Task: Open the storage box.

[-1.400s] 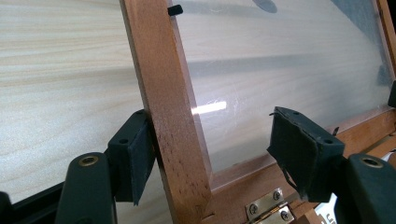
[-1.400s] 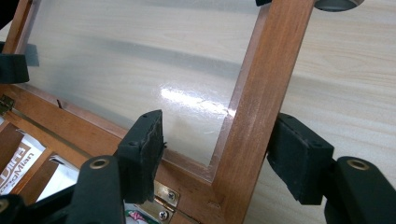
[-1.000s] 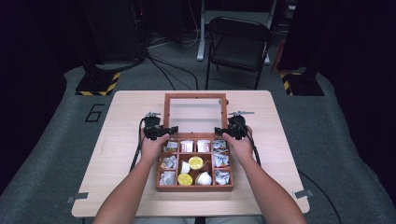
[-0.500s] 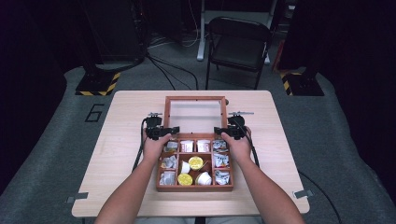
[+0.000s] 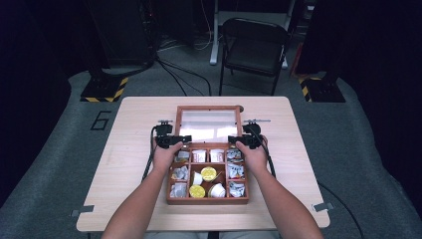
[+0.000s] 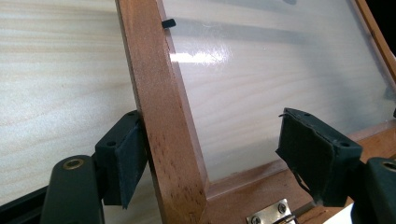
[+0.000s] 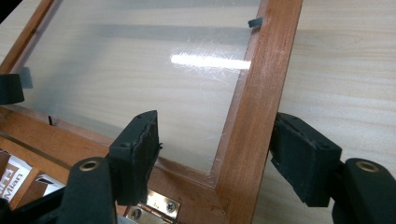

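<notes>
A wooden compartment box (image 5: 207, 200) sits mid-table with its glazed lid (image 5: 209, 108) swung back. Packets (image 5: 199, 156) and yellow-topped cups (image 5: 208, 173) fill the compartments. My left gripper (image 5: 175, 138) is at the lid's left side. In the left gripper view that gripper (image 6: 217, 149) is open: one pad (image 6: 128, 156) touches the outside of the wooden rail (image 6: 159, 116), the other hangs over the clear pane (image 6: 261, 70). My right gripper (image 5: 243, 139) is at the lid's right side. In the right gripper view it (image 7: 219, 144) is open, straddling the right rail (image 7: 254, 107).
Brass hinges (image 6: 271, 217) (image 7: 161, 205) join the lid to the box just below the jaws. The pale table (image 5: 134, 129) runs wide on both sides of the box. A black folding chair (image 5: 254, 45) stands beyond the far edge, with cables on the floor.
</notes>
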A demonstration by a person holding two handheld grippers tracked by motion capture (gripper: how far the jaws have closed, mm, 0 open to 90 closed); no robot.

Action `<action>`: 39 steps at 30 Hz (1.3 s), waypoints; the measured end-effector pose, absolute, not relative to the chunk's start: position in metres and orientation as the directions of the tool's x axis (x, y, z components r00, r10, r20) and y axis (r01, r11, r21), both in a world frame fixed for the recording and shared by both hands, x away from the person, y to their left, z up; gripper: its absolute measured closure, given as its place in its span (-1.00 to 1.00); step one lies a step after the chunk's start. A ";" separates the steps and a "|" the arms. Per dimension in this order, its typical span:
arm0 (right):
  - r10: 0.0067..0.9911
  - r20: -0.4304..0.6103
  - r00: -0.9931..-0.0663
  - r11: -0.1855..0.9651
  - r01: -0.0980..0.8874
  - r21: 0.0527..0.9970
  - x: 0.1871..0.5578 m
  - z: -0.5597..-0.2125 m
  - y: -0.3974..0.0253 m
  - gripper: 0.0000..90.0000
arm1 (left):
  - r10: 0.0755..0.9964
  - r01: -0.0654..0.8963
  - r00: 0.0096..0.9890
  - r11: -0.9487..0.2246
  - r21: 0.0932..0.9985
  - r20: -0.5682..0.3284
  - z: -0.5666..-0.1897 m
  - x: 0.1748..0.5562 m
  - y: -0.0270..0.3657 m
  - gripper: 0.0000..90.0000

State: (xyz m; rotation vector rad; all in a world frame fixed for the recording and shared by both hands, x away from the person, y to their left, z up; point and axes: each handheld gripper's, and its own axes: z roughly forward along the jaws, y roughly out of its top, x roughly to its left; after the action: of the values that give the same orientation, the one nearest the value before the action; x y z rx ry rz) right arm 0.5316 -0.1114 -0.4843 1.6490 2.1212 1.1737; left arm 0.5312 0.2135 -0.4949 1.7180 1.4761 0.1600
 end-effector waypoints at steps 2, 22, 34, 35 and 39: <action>0.884 0.314 -0.345 0.045 0.733 0.679 0.532 -0.486 -0.112 -0.27 | 0.860 0.763 0.288 0.061 0.644 -0.422 -0.496 0.532 0.214 -0.44; 0.868 0.390 -0.307 -0.005 0.780 0.626 0.536 -0.491 -0.116 -0.27 | 0.859 0.792 0.265 0.066 0.607 -0.438 -0.499 0.535 0.215 -0.47; 0.865 0.409 -0.291 -0.022 0.793 0.609 0.537 -0.492 -0.117 -0.27 | 0.855 0.801 0.251 0.080 0.593 -0.454 -0.500 0.536 0.215 -0.48; 0.865 0.410 -0.289 -0.023 0.793 0.609 0.537 -0.492 -0.117 -0.26 | 0.854 0.802 0.250 0.080 0.592 -0.455 -0.500 0.536 0.215 -0.48; 0.862 0.415 -0.291 -0.022 0.796 0.605 0.538 -0.494 -0.118 -0.26 | 0.853 0.806 0.247 0.082 0.586 -0.459 -0.501 0.537 0.216 -0.48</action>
State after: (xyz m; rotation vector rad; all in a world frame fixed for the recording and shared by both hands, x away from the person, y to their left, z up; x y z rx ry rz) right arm 0.5379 -0.1182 -0.4936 1.8177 2.1364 1.2186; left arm 0.5366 0.2157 -0.5011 1.7071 1.5454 0.0737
